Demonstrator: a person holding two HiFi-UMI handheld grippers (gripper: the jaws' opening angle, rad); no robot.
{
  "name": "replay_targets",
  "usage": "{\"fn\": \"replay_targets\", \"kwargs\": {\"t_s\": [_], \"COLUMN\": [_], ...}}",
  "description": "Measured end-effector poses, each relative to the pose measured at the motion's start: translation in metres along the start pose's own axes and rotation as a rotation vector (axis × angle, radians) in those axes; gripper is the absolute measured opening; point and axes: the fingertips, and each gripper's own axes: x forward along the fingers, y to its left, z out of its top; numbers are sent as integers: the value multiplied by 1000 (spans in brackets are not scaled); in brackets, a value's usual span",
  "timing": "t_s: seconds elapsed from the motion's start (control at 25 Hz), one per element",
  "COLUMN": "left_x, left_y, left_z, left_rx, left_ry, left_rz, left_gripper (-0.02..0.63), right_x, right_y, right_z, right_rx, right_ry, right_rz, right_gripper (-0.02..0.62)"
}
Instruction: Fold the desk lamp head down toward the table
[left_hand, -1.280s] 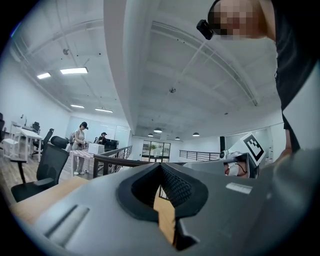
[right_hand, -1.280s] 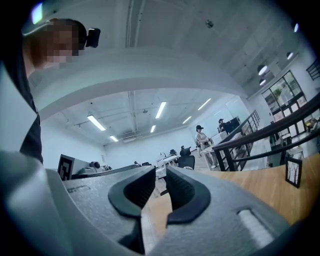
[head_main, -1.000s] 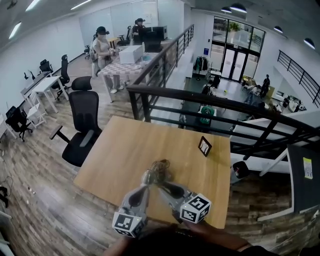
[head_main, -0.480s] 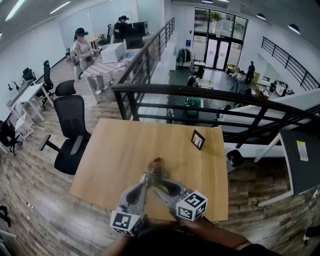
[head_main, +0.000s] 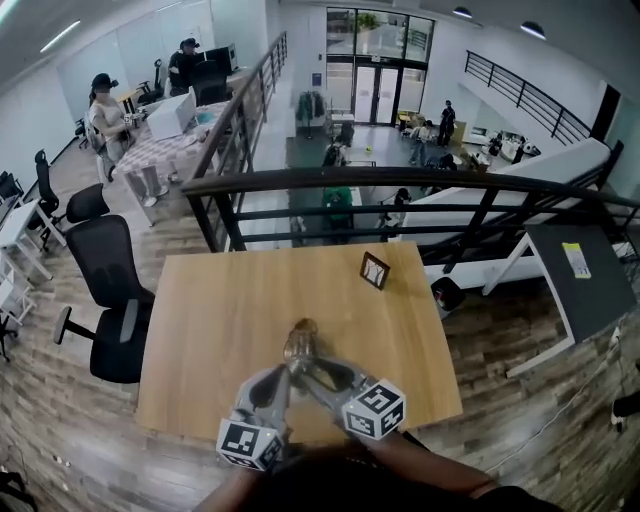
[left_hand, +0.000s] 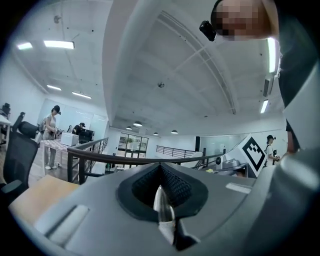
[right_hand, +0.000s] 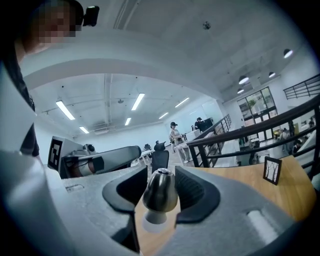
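Observation:
The small metal desk lamp (head_main: 300, 343) stands on the wooden table (head_main: 220, 300), near its front edge. Both grippers meet at it from the near side. My left gripper (head_main: 289, 366) comes in from the left. In the left gripper view its (left_hand: 161, 201) dark pads are closed on a thin silvery part of the lamp (left_hand: 161, 206). My right gripper (head_main: 308, 366) comes in from the right. In the right gripper view the rounded metal lamp head (right_hand: 160, 189) sits between its (right_hand: 159, 192) pads, and the jaws are opening around it. The left gripper body (right_hand: 105, 161) shows beside it.
A small black picture frame (head_main: 375, 270) stands at the table's far right, also visible as the frame (right_hand: 271, 171) in the right gripper view. A black railing (head_main: 400, 185) runs just beyond the table. An office chair (head_main: 105, 290) is at the left. People stand far off.
The head camera has swung, so the table now sits more centred. Both grippers have stayed at the lamp, which looks lower and more compact than a second ago.

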Motion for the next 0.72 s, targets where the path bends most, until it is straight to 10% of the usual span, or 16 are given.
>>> {"fn": "replay_targets", "kwargs": {"t_s": [0.72], "left_x": [-17], "left_y": [37], "left_z": [-16], "left_rx": [-55], "left_ry": [73], "left_rz": [-293], "left_gripper": [2], "right_x": [15], "right_y": [-9], "right_z": [-11], "right_rx": [-46], "right_ry": [15], "right_rz": [-346], "right_gripper": [196]}}
